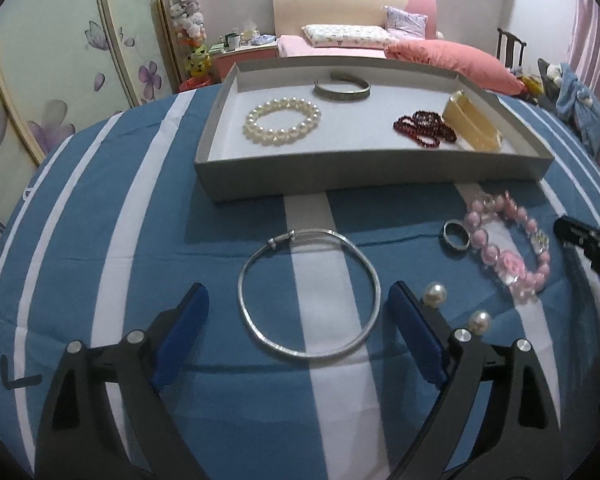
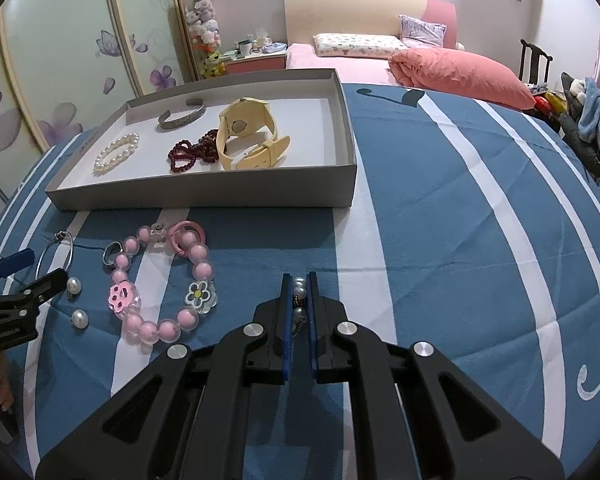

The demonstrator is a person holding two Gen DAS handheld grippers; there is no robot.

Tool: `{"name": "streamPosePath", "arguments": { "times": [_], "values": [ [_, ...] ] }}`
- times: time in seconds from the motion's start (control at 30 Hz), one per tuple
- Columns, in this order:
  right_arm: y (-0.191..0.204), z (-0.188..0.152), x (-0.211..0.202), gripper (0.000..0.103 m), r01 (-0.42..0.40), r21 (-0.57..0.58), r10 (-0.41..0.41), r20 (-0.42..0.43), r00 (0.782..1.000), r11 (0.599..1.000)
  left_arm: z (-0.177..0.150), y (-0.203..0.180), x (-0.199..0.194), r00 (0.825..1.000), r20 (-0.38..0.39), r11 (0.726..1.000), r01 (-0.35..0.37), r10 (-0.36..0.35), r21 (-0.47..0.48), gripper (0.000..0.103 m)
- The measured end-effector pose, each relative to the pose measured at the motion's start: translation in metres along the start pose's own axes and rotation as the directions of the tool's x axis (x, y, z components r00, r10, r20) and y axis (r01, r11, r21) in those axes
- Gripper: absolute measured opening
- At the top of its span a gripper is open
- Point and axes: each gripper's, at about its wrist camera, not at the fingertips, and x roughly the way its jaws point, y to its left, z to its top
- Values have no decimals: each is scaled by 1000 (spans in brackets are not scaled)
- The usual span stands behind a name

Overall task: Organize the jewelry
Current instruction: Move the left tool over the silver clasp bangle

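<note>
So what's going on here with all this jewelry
A person with a gripper in each hand is sorting jewelry into a tray. The right gripper is shut on a grey bead chain. The left gripper is open around a silver bangle. A pink bracelet, ring and two pearls lie on the cloth.

Pearl chain (image 2: 299, 300) clamped upright in claw (image 2: 299, 280)

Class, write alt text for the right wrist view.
The right hand-held gripper is shut on a small grey-pearl chain above a blue-and-white striped cloth. To its left lie a pink bead bracelet and a grey tray of jewelry.
</note>
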Motion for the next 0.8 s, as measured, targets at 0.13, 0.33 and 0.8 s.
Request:
{"name": "streamPosePath", "arguments": {
  "times": [0.13, 0.33, 0.8],
  "values": [
    [-1, 0, 0, 7, -1, 1, 1, 0, 1000, 1000, 3, 1, 3, 1000, -4, 1000, 10, -10, -19, 89],
    [-1, 0, 0, 7, 0, 1, 0, 0, 1000, 1000, 2, -1, -2, 1000, 13, 1000, 14, -14, -10, 72],
    [-2, 0, 0, 7, 4, -3, -4, 0, 1000, 1000, 3, -1, -2, 1000, 16, 1000, 21, -21, -18, 71]
  ]
}}
